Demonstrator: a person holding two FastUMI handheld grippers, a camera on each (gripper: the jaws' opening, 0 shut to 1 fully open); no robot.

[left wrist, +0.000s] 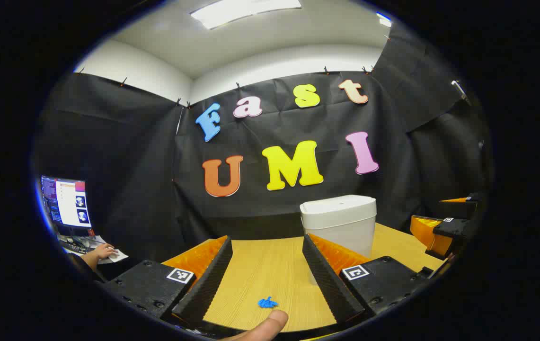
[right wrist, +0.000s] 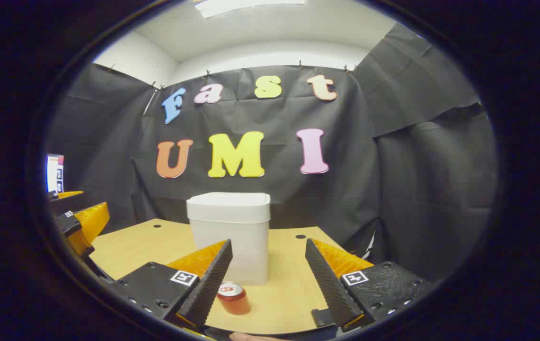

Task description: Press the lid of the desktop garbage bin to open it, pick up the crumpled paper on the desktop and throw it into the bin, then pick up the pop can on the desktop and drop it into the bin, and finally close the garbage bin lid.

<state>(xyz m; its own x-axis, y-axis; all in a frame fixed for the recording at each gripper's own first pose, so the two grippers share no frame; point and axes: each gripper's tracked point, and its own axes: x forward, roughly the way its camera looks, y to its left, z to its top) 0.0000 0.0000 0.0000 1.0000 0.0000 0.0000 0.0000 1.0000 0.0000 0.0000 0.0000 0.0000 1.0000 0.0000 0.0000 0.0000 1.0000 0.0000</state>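
We hold both grippers low over the table, fingers spread wide and empty. The bin stands upright at the back, its lid closed, so pressing it open comes first. The right gripper faces the bin; the left gripper sits off to its left. The can stands just before the bin. A small blue scrap lies near — the paper we cannot place. We should probably press straight down on the lid, gently, so the light bin does not tip.
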